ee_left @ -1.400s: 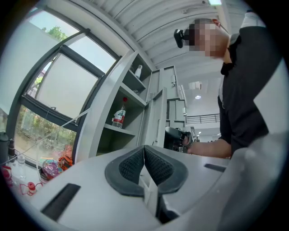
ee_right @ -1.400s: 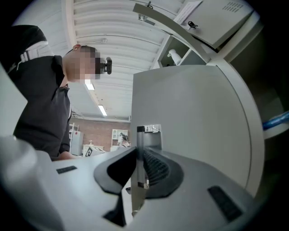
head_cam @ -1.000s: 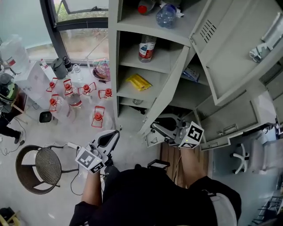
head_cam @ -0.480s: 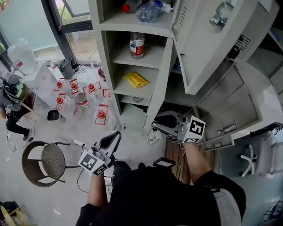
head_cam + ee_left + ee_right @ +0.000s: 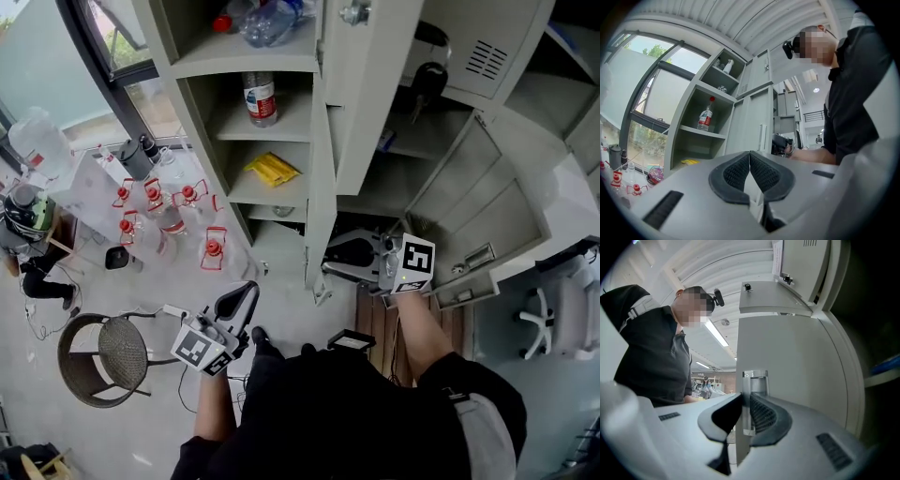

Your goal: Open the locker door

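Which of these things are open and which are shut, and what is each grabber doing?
left gripper: shut, nothing in it.
right gripper: shut on the handle.
locker door: open, sticking out from the locker.
upper door: open.
lower right door: open.
water bottle: upright, cap on.

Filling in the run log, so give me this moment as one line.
right tool: shut on door handle | left tool: shut, empty | locker door: open
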